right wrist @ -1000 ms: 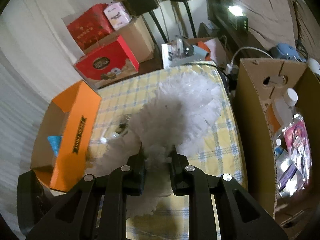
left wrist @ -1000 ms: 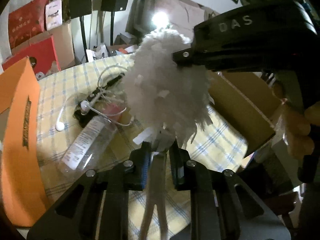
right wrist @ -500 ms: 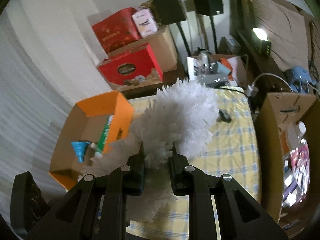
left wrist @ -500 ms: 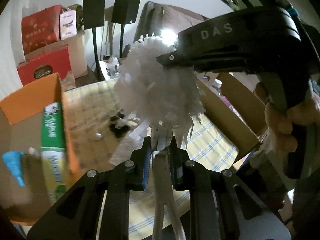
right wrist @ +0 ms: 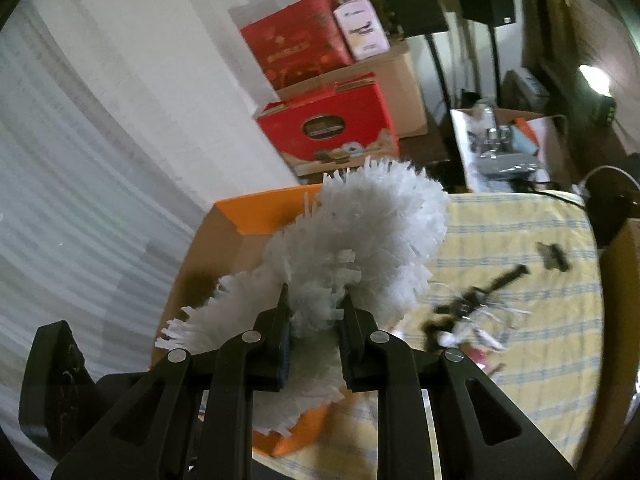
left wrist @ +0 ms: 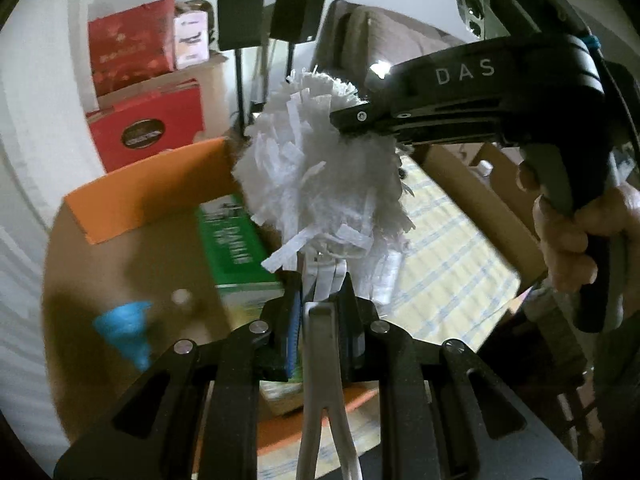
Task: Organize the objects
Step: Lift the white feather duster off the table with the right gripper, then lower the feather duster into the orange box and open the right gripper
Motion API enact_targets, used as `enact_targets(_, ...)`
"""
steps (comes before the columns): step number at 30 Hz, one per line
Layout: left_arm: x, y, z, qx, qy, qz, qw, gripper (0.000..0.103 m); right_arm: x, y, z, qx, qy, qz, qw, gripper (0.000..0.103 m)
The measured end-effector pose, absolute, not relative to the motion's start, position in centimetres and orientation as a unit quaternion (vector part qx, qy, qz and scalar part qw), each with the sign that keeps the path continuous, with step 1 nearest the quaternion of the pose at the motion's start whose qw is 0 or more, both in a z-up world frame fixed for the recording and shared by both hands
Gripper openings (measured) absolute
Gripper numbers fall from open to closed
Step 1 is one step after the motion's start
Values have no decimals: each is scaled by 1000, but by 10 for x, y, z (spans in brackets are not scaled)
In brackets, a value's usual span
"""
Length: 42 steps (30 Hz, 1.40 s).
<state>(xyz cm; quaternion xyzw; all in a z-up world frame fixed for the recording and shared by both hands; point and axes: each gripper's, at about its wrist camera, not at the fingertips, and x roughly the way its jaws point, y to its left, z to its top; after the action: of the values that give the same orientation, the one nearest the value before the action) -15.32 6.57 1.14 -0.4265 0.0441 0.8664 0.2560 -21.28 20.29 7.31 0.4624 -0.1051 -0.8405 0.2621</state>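
Both grippers hold one white fluffy duster [left wrist: 320, 168] in the air. My left gripper [left wrist: 319, 288] is shut on its pale handle [left wrist: 322, 344], just below the fluffy head. My right gripper [right wrist: 315, 304] is shut on the fluffy head [right wrist: 360, 240] itself; in the left wrist view its black body [left wrist: 460, 96] reaches in from the right, held by a hand [left wrist: 576, 236]. The duster hangs over the open orange box [left wrist: 148, 192], which holds a green carton [left wrist: 232, 248] and a blue funnel [left wrist: 128, 332]. The box's floor is partly hidden by the duster.
A yellow checked tablecloth [right wrist: 520, 280] carries black gear and white cables [right wrist: 472, 304]. A brown cardboard box [left wrist: 480, 200] stands at the table's right. Red gift boxes [right wrist: 332, 128] and speaker stands [right wrist: 416, 0] line the back wall.
Both grippers have carried the duster leftward and up, from above the table's middle to above the orange box. The box's inside with carton and funnel has come into view.
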Motion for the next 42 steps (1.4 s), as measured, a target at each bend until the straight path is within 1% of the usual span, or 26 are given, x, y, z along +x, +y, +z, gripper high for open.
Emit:
enact_targets(9,-169,33,0,-443,89,862,230,15,-235,153,62,473,-100,-829,281,18)
enact_targets(18,-197,9,-18,-461,129,848,228,15,-262,129,38,487,-130,-817,279,18)
enact_targets(27,-213,-5,-54,-485,134,832,233,15,-276,107,8,507,-109,-810,273,18)
enact_targets(31,-218,-2,-64,-501,148,821,232,15,-278,104,-4,513,-106,-808,268,18)
enact_targets(33,-219,-2,-62,-501,150,821,228,17,-279,102,-7,513,-99,-812,262,19)
enact_targets(34,-218,-3,-60,-498,152,823,227,17,-279,102,-8,513,-98,-812,261,25)
enact_targets(35,-217,-3,-58,-493,153,826,226,25,-279,102,-10,515,-99,-810,260,31)
enact_targets(36,-214,-4,-54,-487,153,831,221,42,-280,101,-11,521,-96,-808,257,32)
enact_targets(38,-206,-4,-48,-473,151,839,222,58,-278,101,-10,524,-88,-809,251,35)
enact_targets(39,-205,-4,-46,-470,151,841,223,59,-275,102,-7,519,-81,-813,251,36)
enact_targets(41,-198,-4,-42,-466,143,844,222,60,-272,104,0,511,-77,-819,251,43)
enact_targets(42,-197,-4,-41,-465,138,847,220,62,-269,107,5,506,-76,-822,250,43)
